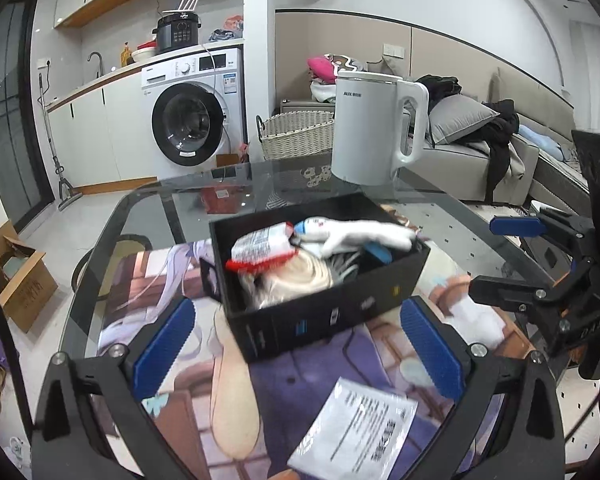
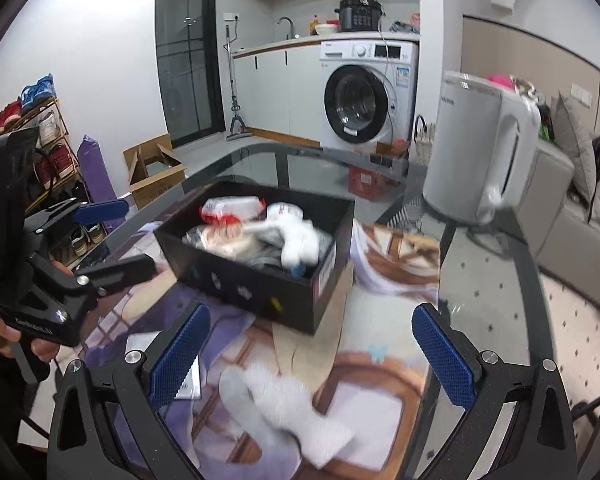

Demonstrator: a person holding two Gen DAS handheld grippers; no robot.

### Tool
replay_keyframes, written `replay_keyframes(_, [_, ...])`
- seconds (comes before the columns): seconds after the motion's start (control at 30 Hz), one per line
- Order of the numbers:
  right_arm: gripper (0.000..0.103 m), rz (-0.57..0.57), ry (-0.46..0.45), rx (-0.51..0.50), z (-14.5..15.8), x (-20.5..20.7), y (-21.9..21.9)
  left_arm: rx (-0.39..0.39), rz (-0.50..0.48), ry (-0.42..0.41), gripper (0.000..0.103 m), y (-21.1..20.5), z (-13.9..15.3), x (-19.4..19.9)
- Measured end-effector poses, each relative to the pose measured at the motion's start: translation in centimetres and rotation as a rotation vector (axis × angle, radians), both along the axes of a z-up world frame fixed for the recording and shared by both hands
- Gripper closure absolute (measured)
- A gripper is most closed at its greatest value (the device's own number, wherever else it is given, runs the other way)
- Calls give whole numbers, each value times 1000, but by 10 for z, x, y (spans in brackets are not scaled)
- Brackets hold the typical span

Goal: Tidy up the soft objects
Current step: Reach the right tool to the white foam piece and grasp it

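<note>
A black box (image 1: pixel 320 312) stands on a printed mat (image 1: pixel 284 392) on the glass table. It holds a white sock (image 1: pixel 364 236), a red-and-white packet (image 1: pixel 260 246) and a beige soft item (image 1: pixel 296 280). My left gripper (image 1: pixel 298 348) hangs open just short of the box, with nothing between its blue pads. My right gripper (image 2: pixel 310 360) is open too, near the box (image 2: pixel 252 288). Below it a white-and-grey sock (image 2: pixel 284 412) lies loose on the mat, untouched. Each gripper shows in the other view, the right (image 1: pixel 500 260) and the left (image 2: pixel 116 242), both open.
A white kettle (image 1: pixel 372 128) stands on the table behind the box. A white printed packet (image 1: pixel 356 432) lies on the mat near the left gripper. Beyond the table are a wicker basket (image 1: pixel 300 136), a washing machine (image 1: pixel 196 116), a cardboard box (image 1: pixel 20 280) and a sofa (image 1: pixel 500 148).
</note>
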State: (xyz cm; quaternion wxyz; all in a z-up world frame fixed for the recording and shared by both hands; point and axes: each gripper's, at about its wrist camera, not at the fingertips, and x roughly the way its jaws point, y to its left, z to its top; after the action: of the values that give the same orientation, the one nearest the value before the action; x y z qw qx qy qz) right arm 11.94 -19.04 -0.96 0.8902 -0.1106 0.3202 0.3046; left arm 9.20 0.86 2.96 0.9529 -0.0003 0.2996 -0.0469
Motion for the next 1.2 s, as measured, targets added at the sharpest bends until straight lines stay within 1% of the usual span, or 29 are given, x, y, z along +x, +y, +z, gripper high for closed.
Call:
replay_keyframes(0.13, [0, -17, 57, 12, -12, -3, -8, -18, 3, 27, 0, 5, -10, -9])
replay_keyframes(0.23, [0, -24, 81, 14, -20, -3, -10, -29, -1, 47, 0, 6, -17, -15])
replay_keyframes(0.4, [0, -14, 107, -19, -31, -3, -8, -2, -11, 70, 0, 2, -27, -17])
replay_keyframes(0.47, [0, -8, 114, -28, -35, -2, -7, -1, -30, 92, 0, -1, -31, -16])
replay_keyframes(0.5, [0, -1, 120, -32, -36, -2, -7, 4, -54, 117, 0, -4, -36, -14])
replay_keyframes(0.57, [0, 18, 147, -47, -41, -1, -5, 44, -108, 160, 0, -13, -46, -13])
replay_keyframes(0.63, [0, 29, 162, -71, -47, -1, -5, 83, -136, 173, 0, -20, -51, -15])
replay_keyframes(0.77, [0, 56, 188, -91, -54, 0, -7, 90, -192, 210, 0, -28, -57, -17])
replay_keyframes(0.87, [0, 57, 197, -120, -60, 1, -7, 119, -216, 221, 0, -33, -58, -19])
replay_keyframes(1.0, [0, 74, 204, -144, -65, 1, -7, 121, -248, 245, 0, -35, -61, -21])
replay_keyframes(1.13, [0, 103, 215, -176, -70, -1, -11, 143, -257, 273, 0, -36, -66, -20])
replay_keyframes(1.2, [0, 92, 211, -181, -68, 0, -17, 149, -257, 285, 0, -36, -68, -20])
